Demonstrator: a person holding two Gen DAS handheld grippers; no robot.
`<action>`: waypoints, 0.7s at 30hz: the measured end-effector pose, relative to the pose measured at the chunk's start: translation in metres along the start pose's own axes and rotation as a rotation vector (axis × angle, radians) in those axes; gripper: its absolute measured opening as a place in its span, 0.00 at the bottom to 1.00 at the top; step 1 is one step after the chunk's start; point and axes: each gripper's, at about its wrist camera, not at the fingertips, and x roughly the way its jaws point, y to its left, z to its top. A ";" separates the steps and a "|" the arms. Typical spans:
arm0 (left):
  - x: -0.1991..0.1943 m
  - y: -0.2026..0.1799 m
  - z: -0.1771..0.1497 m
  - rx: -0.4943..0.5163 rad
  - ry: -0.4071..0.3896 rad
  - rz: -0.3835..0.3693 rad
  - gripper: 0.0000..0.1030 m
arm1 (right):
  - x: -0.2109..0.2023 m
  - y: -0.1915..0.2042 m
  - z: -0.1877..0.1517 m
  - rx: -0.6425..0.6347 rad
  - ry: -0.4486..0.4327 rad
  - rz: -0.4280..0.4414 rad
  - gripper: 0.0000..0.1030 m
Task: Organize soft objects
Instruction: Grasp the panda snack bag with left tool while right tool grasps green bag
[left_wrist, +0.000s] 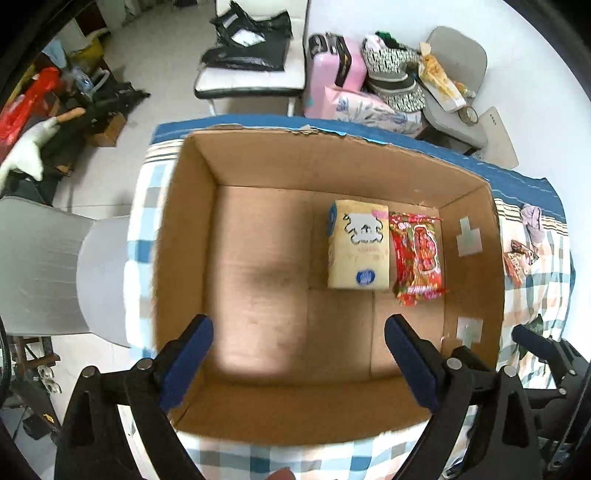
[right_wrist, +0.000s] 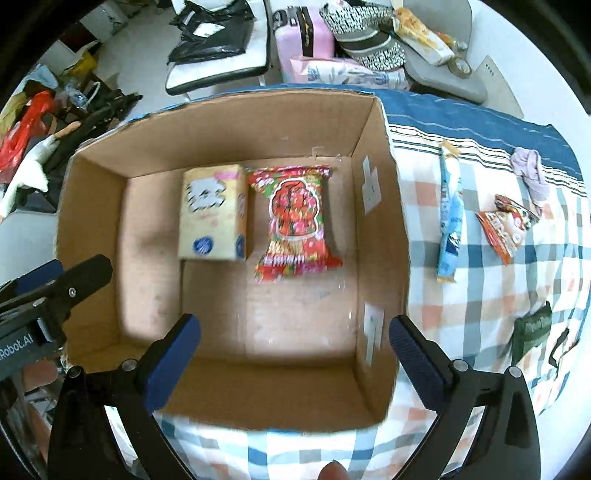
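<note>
An open cardboard box (left_wrist: 192, 229) (right_wrist: 380, 206) stands on a checked cloth. Inside lie a pale yellow soft pack (left_wrist: 358, 245) (right_wrist: 213, 214) and a red snack bag (left_wrist: 419, 253) (right_wrist: 295, 218), side by side. My left gripper (left_wrist: 299, 363) is open and empty above the box's near side. My right gripper (right_wrist: 295, 360) is open and empty over the box's near right part. On the cloth right of the box lie a long blue packet (right_wrist: 450, 214), an orange-red packet (right_wrist: 504, 229) (left_wrist: 519, 260), a lilac cloth (right_wrist: 532, 173) (left_wrist: 532, 218) and a dark green pouch (right_wrist: 535, 328).
The left gripper (right_wrist: 51, 291) shows at the left of the right wrist view; the right gripper (left_wrist: 546, 350) shows at the right of the left wrist view. Beyond the table are a white chair (left_wrist: 251, 79), a pink suitcase (left_wrist: 334, 74) and floor clutter (left_wrist: 74, 110).
</note>
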 end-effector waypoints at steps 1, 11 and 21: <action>-0.006 0.000 -0.006 0.005 -0.009 0.001 0.92 | -0.009 0.000 -0.009 -0.001 -0.014 0.007 1.00; -0.071 -0.028 -0.049 0.044 -0.116 0.002 0.92 | -0.077 -0.006 -0.062 -0.005 -0.105 0.096 1.00; -0.119 -0.130 -0.055 0.163 -0.223 -0.044 0.92 | -0.126 -0.109 -0.085 0.130 -0.175 0.120 1.00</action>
